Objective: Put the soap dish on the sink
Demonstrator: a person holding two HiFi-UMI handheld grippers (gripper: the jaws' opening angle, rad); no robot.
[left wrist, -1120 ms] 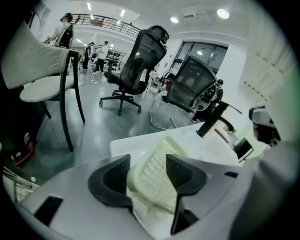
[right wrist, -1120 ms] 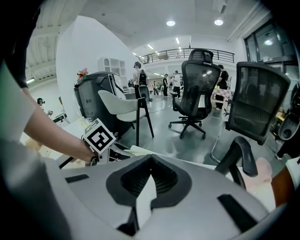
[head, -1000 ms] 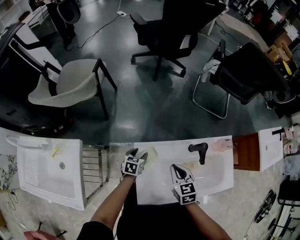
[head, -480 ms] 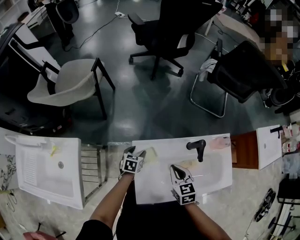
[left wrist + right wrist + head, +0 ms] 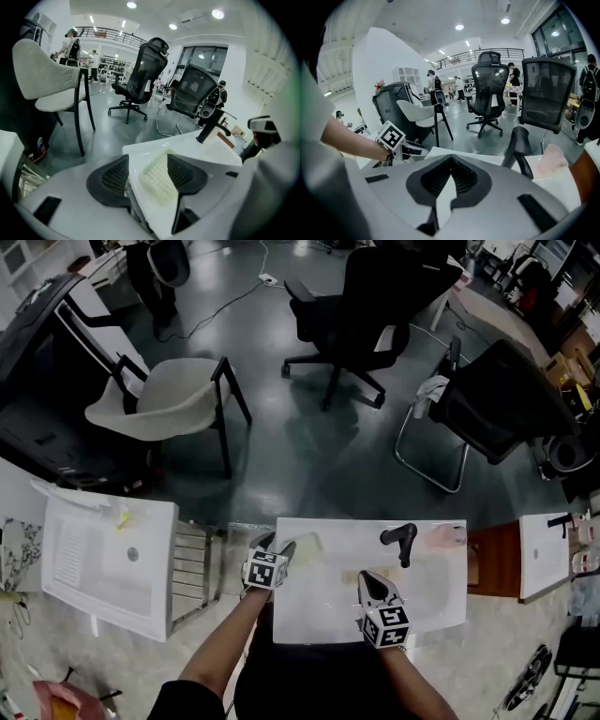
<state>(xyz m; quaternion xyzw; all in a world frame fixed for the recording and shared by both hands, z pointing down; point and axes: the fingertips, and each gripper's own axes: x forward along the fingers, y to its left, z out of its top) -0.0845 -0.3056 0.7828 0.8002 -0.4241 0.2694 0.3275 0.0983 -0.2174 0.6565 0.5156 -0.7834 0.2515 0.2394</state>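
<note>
The soap dish (image 5: pixel 305 545), pale yellow and ribbed, lies flat on the back left corner of the white sink (image 5: pixel 337 531). My left gripper (image 5: pixel 275 544) stands open at that corner. In the left gripper view the soap dish (image 5: pixel 157 180) shows between the spread jaws of the left gripper (image 5: pixel 146 164); a strip of bare sink (image 5: pixel 187 145) separates it from the left jaw. My right gripper (image 5: pixel 367 579) hovers over the basin near the black faucet (image 5: pixel 401 540). The right gripper (image 5: pixel 451 159) has its jaws tip to tip with nothing in them.
A pink object (image 5: pixel 441 538) lies at the sink's back right corner. A metal rack (image 5: pixel 192 563) and a second sink (image 5: pixel 103 559) stand to the left, a brown board (image 5: pixel 492 554) and another sink (image 5: pixel 542 554) to the right. Chairs stand on the floor beyond.
My right gripper has shifted a little to the right over the basin. The left gripper has stayed at the sink's corner with the dish lying between its jaws.
</note>
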